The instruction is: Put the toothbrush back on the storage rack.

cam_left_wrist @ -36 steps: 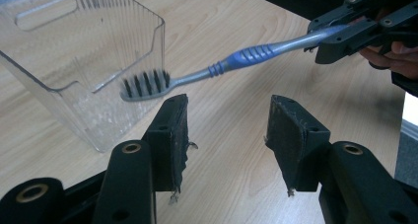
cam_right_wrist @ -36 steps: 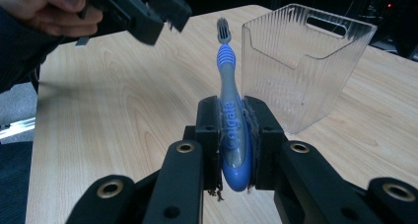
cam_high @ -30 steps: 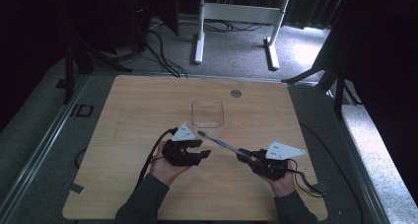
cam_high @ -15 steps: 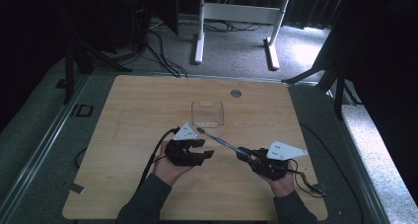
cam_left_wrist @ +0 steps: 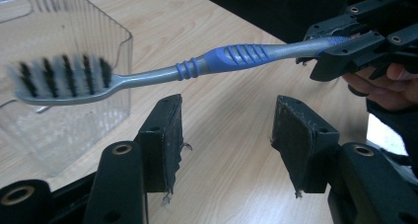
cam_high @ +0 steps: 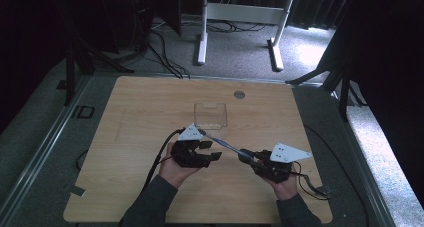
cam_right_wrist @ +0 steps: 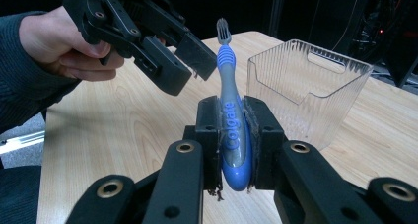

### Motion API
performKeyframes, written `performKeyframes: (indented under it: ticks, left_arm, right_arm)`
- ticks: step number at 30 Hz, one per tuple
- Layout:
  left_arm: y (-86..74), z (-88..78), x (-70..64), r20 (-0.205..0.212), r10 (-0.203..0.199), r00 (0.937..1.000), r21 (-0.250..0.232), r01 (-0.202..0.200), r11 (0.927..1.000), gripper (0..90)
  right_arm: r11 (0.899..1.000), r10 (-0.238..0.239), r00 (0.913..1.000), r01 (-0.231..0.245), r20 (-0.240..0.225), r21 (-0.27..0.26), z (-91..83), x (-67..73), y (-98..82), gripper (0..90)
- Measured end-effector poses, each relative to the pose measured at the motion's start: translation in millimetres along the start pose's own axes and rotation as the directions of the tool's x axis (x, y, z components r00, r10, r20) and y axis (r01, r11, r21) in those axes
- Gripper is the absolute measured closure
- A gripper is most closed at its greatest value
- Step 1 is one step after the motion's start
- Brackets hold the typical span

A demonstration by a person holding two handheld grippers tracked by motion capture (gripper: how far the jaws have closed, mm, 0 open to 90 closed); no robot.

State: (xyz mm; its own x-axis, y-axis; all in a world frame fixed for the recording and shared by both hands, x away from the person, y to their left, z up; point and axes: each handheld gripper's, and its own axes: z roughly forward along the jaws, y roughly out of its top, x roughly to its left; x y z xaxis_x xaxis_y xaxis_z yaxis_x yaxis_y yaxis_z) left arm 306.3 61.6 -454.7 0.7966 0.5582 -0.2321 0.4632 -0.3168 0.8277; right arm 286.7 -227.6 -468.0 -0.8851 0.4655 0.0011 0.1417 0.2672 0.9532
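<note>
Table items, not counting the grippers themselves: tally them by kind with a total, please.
Toothbrush: 1, blue and grey, clamped in the right claw
Clear plastic bin: 1, standing on the table
Total: 2
The left claw is open, with the toothbrush handle above it.

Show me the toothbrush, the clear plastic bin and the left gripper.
toothbrush (cam_left_wrist: 231,56), left gripper view, blue grip.
clear plastic bin (cam_right_wrist: 315,100), right gripper view, ribbed front wall.
left gripper (cam_left_wrist: 226,130), left gripper view, between its open jaws.
</note>
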Motion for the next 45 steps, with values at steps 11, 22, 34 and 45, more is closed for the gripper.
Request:
performKeyframes:
  ticks: [11,22,34,45]
  left_arm:
    - [2.3,1.3,0.4,0.049,-0.036,0.9982,-0.036,0.038,0.9986,45.1]
    - [3.1,6.4,0.1,0.093,-0.062,0.9938,-0.050,0.067,0.9965,41.7]
    - [7.5,4.1,0.3,0.118,-0.096,0.9883,-0.104,0.109,0.9886,43.9]
    - [10.3,-0.4,-0.3,0.122,-0.103,0.9872,-0.177,0.124,0.9764,59.4]
  right_arm:
    - [1.000,-0.003,1.0000,0.003,-0.005,-0.005,0.5,1.4,0.2,78.3]
    - [1.000,-0.005,0.9999,0.005,-0.016,-0.022,-0.2,2.6,0.9,78.3]
    - [1.000,-0.010,0.9994,0.010,-0.034,-0.008,3.1,2.6,-2.5,78.2]
    - [0.998,-0.027,0.9989,0.029,-0.038,0.047,12.6,5.0,-8.1,77.8]
